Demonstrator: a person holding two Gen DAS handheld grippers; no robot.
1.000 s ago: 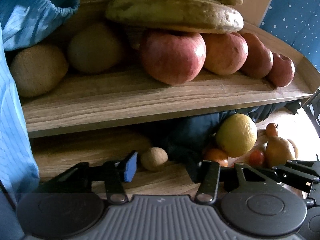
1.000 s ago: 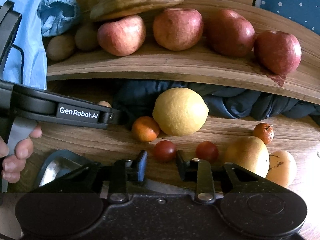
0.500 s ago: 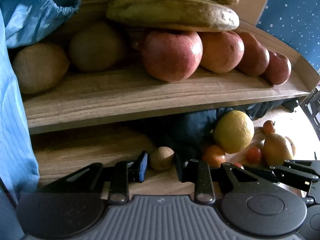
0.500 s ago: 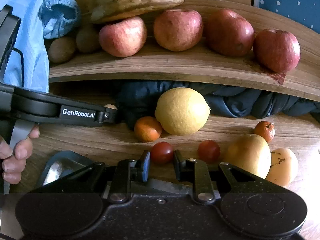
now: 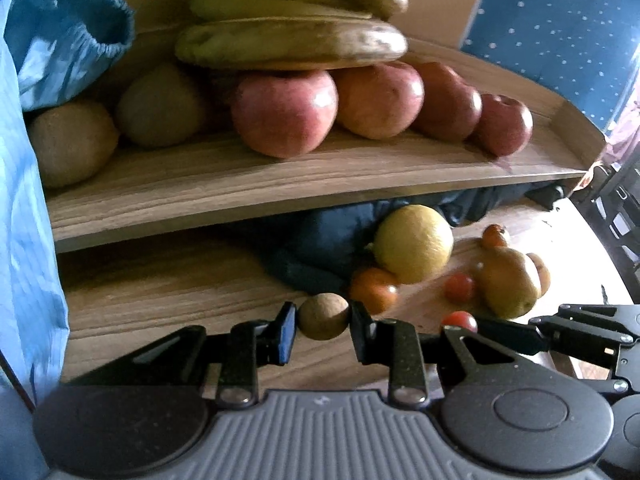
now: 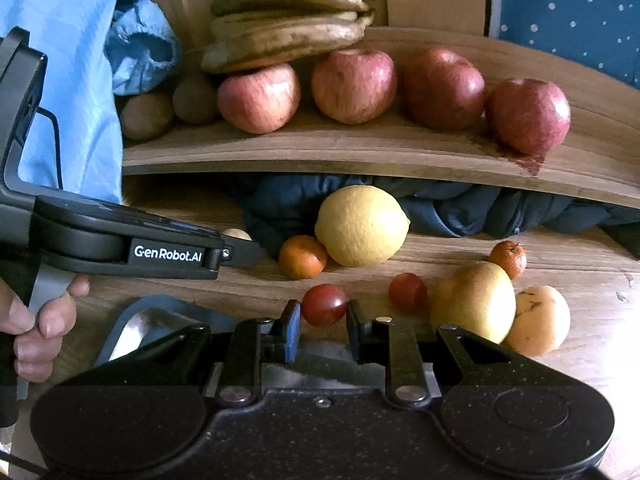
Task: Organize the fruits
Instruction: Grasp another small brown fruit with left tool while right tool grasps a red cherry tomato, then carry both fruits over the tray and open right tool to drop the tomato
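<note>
Presently, the small brown round fruit [image 5: 323, 316] sits between the pads of my left gripper [image 5: 323, 326], low over the wooden tabletop [image 5: 160, 292]; both pads press its sides, so I record it as gripped. My right gripper [image 6: 323, 320] brackets a cherry tomato [image 6: 324, 305], the pads at its flanks; whether they press it or merely stand against it I cannot tell. A second cherry tomato [image 6: 408, 292] lies just beside, right of the first. Behind them on the tabletop: a small orange [image 6: 303, 257] touching a large lemon [image 6: 362, 226], and further right a yellow pear [image 6: 474, 302] against a pale orange fruit [image 6: 538, 318], with a mandarin [image 6: 508, 258] behind. Dark blue cloth [image 6: 460, 204] is bunched under the shelf [image 6: 360, 152]. The shelf carries four red apples [image 6: 354, 86], two kiwis [image 6: 148, 116] at the left and bananas [image 6: 288, 20] stacked above.
</note>
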